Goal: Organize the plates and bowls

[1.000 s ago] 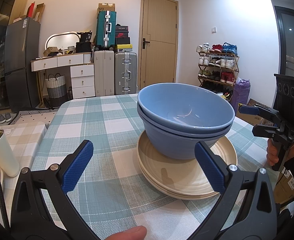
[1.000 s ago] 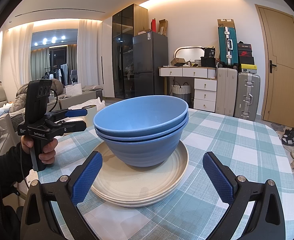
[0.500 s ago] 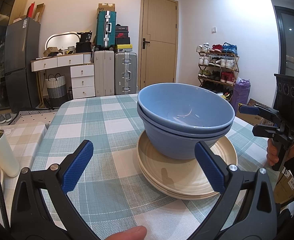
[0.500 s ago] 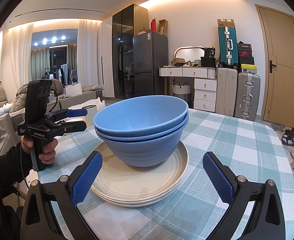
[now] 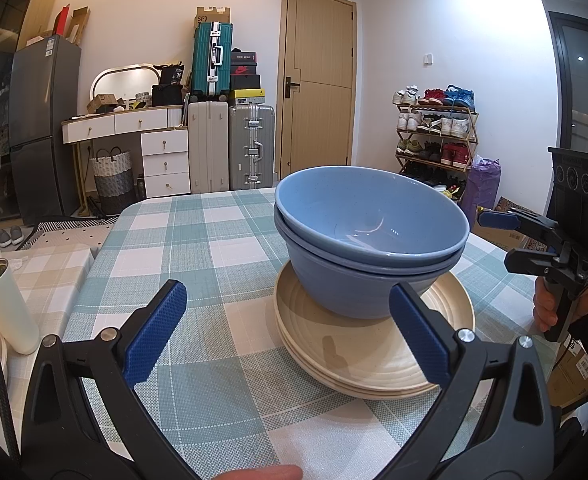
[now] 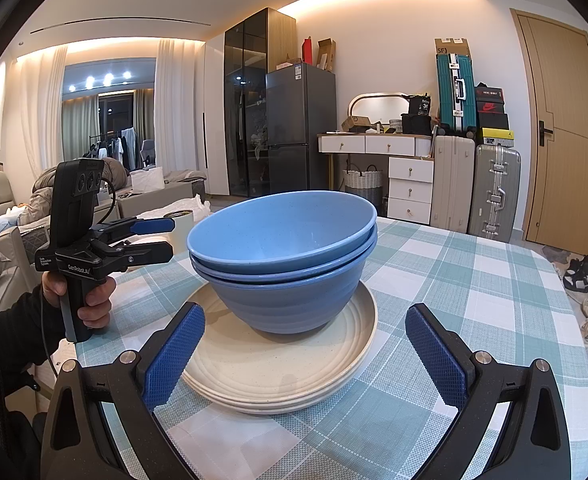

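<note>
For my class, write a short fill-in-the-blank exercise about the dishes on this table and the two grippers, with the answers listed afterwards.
1. The blue bowls are nested and stand on a stack of cream ____.
2. The number of blue bowls in the stack is ____.
3. The left gripper and the right gripper both have their jaws ____, holding nothing.
4. The checked tablecloth is white and ____.

Answers: plates; two; open; green
</note>
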